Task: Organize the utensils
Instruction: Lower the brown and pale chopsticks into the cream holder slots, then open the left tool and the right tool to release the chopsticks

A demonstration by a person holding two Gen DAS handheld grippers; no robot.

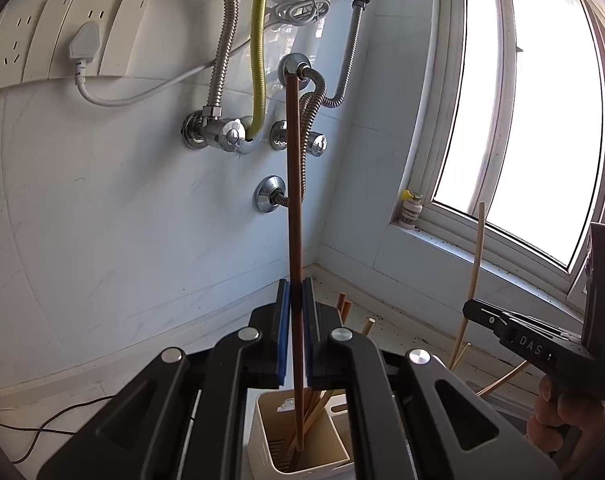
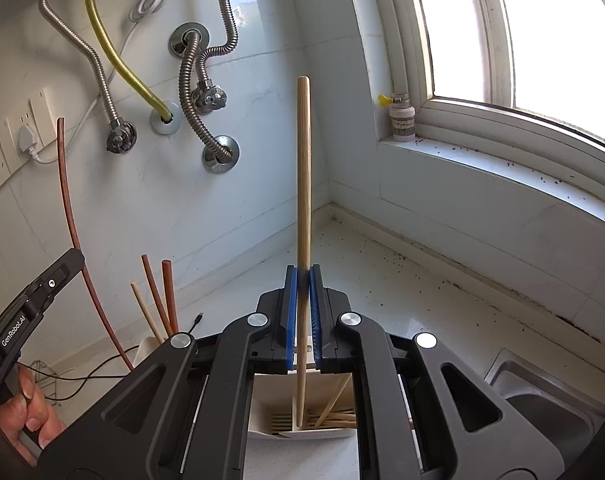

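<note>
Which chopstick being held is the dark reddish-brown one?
The one clamped upright in the left gripper: that dark chopstick is reddish brown, while the right gripper holds a pale chopstick of light bamboo colour.

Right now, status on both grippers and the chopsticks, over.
Left gripper shut on brown chopstick, tip over holder. Right gripper shut on pale chopstick, tip in its compartment. Nothing blocking.

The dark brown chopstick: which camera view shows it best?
The left wrist view. There the dark brown chopstick stands upright mid-frame, clamped in the left tool, its lower end down in the cream holder. The right wrist view shows only a curved stretch near the left edge.
</note>
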